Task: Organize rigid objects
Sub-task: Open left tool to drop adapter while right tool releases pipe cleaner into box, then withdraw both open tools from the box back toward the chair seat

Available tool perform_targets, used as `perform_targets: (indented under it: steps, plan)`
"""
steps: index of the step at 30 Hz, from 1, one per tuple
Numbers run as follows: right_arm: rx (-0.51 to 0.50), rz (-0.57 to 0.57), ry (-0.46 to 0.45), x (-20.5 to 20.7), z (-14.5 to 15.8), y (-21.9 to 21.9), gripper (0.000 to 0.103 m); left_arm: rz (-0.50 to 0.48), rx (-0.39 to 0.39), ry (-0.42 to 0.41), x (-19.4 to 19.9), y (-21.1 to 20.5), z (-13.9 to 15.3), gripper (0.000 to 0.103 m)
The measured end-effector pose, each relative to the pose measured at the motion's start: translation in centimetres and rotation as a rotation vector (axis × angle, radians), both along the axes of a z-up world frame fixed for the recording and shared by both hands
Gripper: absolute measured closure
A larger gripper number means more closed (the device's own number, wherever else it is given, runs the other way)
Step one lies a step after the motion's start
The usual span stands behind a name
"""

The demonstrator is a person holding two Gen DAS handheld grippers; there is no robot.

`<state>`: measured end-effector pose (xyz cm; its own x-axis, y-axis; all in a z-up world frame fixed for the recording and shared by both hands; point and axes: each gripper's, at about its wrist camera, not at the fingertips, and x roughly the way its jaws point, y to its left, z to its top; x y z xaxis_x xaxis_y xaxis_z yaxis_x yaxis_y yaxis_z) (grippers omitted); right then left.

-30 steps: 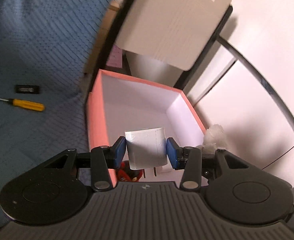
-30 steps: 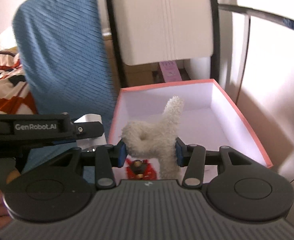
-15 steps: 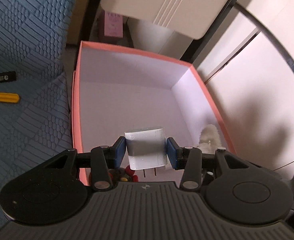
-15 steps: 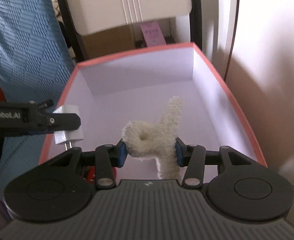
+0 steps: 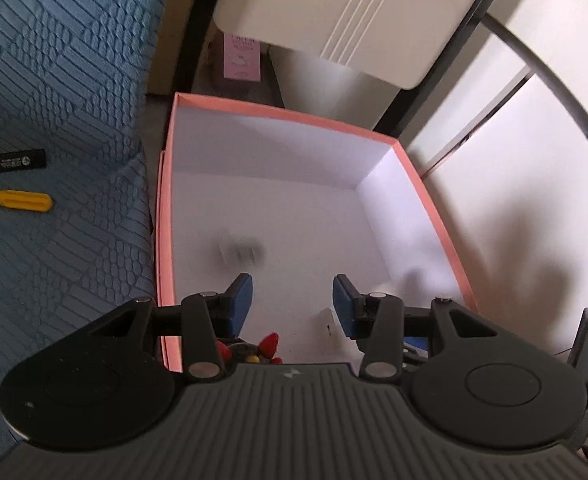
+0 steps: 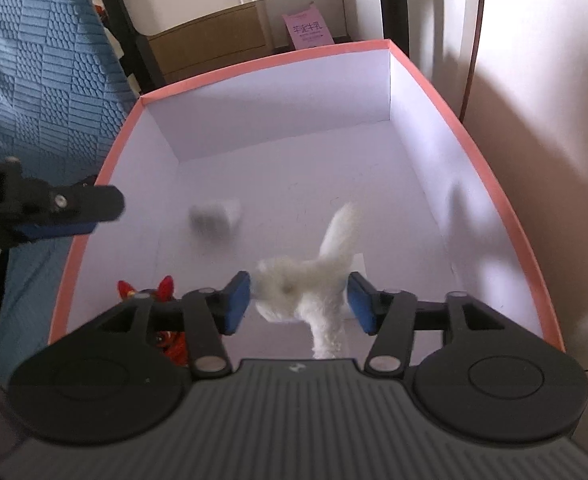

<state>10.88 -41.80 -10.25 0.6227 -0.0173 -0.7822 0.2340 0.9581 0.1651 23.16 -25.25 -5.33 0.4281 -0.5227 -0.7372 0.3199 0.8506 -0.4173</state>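
Observation:
A pink-rimmed box (image 5: 165,216) with a white inside lies below both grippers; it also shows in the right wrist view (image 6: 474,148). My left gripper (image 5: 291,304) is open and empty over the box. A white charger block (image 5: 241,251) is a blur in mid-fall inside the box, also blurred in the right wrist view (image 6: 215,218). My right gripper (image 6: 300,304) has its jaws spread, and a white fluffy toy (image 6: 314,276) sits loose between them, blurred. A red and black toy (image 6: 149,292) lies in the box's near left corner.
A blue textured cover (image 5: 53,120) lies left of the box, with a yellow-handled screwdriver (image 5: 17,201) and a small black bar (image 5: 19,160) on it. A white chair (image 5: 354,12) with black legs and a pink carton (image 5: 241,58) stand behind the box.
My left gripper opened and the white charger block dropped away into the box. My right gripper's jaws spread wider and the fluffy toy came loose. Both grippers moved further over the box.

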Motion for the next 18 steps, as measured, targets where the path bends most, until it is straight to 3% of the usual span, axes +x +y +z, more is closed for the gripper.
perform_targets:
  steps: [3, 18]
  plan:
    - [-0.017, 0.000, -0.018, -0.3, 0.8, 0.4, 0.028, 0.004, -0.002, -0.031, -1.0, 0.8, 0.8, 0.052]
    - [-0.081, 0.112, -0.263, -5.4, 6.7, 7.6, 0.028, 0.090, -0.020, -0.239, -8.0, 8.2, 5.0, 0.052]
